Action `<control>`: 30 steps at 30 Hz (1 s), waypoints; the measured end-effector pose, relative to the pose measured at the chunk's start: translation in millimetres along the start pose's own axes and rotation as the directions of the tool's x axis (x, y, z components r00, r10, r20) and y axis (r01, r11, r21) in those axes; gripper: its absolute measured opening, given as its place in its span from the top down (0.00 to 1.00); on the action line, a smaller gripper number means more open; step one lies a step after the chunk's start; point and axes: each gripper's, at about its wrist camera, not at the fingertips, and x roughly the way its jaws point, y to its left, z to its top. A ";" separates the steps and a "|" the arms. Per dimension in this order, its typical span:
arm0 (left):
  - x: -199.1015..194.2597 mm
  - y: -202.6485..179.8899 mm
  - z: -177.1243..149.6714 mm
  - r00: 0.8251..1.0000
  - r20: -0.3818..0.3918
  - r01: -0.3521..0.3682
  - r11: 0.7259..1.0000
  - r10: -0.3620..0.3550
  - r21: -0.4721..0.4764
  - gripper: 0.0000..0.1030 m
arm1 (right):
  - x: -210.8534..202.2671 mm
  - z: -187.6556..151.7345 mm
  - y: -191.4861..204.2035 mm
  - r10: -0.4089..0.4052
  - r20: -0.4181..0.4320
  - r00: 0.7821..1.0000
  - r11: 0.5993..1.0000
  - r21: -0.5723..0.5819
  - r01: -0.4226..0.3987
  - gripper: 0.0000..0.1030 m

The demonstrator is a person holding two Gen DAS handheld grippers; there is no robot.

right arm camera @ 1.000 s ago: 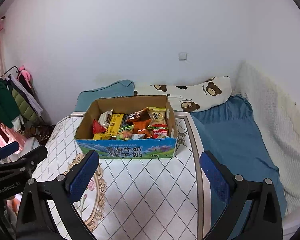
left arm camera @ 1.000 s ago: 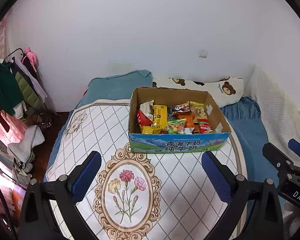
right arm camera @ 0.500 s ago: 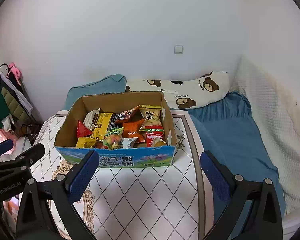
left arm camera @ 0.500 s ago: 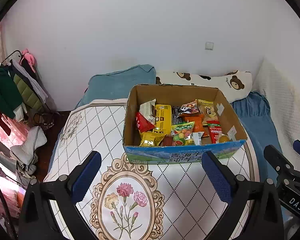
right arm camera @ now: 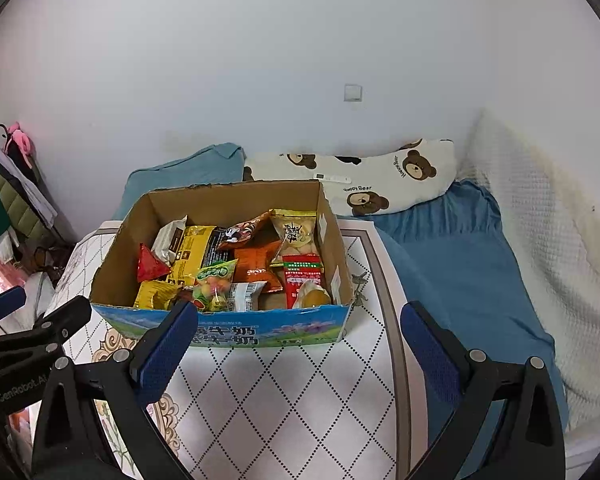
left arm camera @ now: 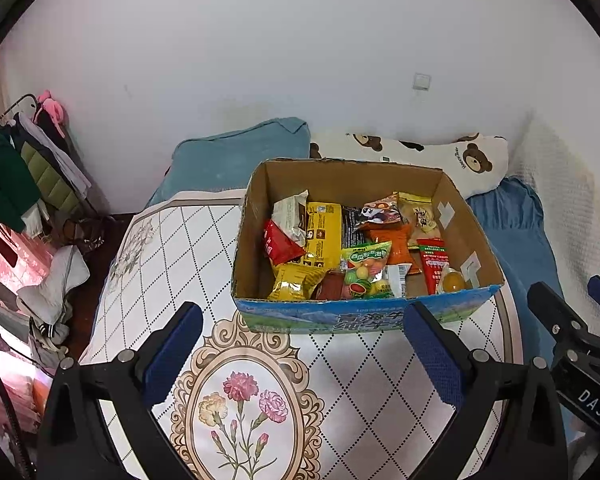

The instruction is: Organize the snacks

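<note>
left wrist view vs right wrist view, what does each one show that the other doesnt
Only the left wrist view shows the oval flower medallion on the quilt and the right gripper at its edge. Only the right wrist view shows the white remote on the bear pillow and the left gripper. Both show the cardboard box packed with snack packets, the diamond-pattern quilt, and wide-open, empty jaws.

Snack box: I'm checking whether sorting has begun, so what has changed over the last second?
Both tongs, left and right, have moved in toward the cardboard box, which now looks larger and nearer. Nothing was grasped or released. Both stay open and empty; the snacks lie as before.
</note>
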 end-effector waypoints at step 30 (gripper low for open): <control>-2.4 2.6 4.6 1.000 0.007 0.002 1.000 -0.002 -0.013 0.00 | -8.2 3.9 -0.6 0.004 0.014 1.000 1.000 -0.007 -0.004 0.00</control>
